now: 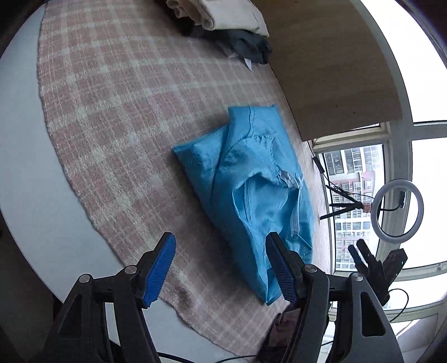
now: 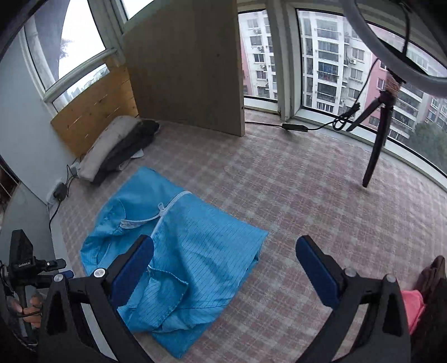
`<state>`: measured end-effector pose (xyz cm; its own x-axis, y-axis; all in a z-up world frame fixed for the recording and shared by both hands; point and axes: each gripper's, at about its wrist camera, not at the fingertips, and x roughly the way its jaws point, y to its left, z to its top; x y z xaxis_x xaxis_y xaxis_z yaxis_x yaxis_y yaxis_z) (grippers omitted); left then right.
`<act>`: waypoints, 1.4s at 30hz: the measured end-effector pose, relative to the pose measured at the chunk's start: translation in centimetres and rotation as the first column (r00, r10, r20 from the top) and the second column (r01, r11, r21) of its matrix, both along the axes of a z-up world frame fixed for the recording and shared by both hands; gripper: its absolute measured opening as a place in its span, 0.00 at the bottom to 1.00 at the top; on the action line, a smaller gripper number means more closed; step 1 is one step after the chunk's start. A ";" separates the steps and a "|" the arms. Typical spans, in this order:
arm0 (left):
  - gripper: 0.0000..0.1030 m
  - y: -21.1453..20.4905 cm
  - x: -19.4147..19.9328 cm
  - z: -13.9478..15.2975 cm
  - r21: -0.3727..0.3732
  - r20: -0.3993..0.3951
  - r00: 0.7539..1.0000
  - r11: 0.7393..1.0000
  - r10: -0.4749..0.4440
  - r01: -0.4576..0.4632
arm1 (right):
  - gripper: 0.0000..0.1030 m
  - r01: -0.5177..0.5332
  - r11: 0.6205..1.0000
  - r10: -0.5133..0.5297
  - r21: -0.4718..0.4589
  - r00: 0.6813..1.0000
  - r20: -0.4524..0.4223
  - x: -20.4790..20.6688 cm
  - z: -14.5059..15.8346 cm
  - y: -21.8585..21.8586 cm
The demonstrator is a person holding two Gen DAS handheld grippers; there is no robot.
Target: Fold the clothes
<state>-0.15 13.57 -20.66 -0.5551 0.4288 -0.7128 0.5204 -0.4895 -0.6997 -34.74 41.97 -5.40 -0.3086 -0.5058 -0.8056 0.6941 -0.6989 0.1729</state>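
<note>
A blue zip-up garment lies folded into a rough rectangle on a pink checked blanket. It also shows in the right wrist view, with its white zipper and collar facing up. My left gripper is open and empty, hovering above the garment's near end; its right finger overlaps the cloth in the image. My right gripper is open and empty, above the garment's right edge and the blanket. The right gripper also appears in the left wrist view, and the left gripper in the right wrist view.
A pile of folded cream and dark clothes lies at the blanket's far end, also in the right wrist view. A wooden board stands by the window. A ring light on a tripod stands at the right. Pink cloth lies nearby.
</note>
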 end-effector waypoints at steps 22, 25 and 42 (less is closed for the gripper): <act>0.68 -5.7 -15.8 4.1 -0.231 0.040 0.940 0.912 -0.338 0.338 | 1.00 0.299 0.945 -0.202 -0.137 0.857 0.474 -0.4 -10.1 4.9; 0.68 -4.5 -19.2 2.8 -0.220 0.079 0.889 0.862 -0.451 0.457 | 1.00 0.342 0.928 -0.233 -0.146 0.842 0.486 0.1 -10.6 5.1; 0.68 -3.8 -25.7 -1.3 -0.107 0.088 0.637 0.629 -0.766 0.770 | 1.00 0.435 0.900 -0.399 0.024 0.800 0.448 1.3 -12.3 3.4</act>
